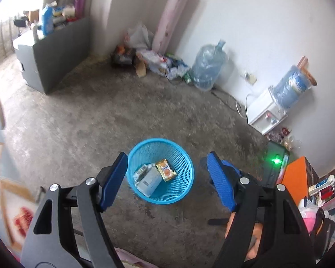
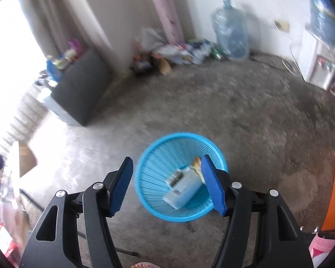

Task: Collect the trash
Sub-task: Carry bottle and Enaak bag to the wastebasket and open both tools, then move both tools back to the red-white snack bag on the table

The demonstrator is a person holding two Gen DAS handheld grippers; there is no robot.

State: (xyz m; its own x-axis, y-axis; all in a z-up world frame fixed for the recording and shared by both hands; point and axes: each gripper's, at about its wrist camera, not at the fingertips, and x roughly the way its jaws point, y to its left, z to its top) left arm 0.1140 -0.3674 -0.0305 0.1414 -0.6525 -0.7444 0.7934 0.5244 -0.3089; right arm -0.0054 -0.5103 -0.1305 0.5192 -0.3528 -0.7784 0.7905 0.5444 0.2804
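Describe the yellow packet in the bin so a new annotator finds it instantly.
Start at the blue mesh wastebasket standing on the bare concrete floor. Inside lie two items side by side: a grey-white carton and, on its right, the yellow packet. It is the smaller one, with an orange circle printed on it.

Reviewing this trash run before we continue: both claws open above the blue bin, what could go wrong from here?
1. The blue mesh basket looks light and stands free on the floor; a claw bump could tip it, spilling the grey carton and yellow wrapper.
2. Both views are motion-blurred, so aiming the left claw or right claw may be off.
3. Remaining litter sits by the far wall, beside a power cable: snag risk.
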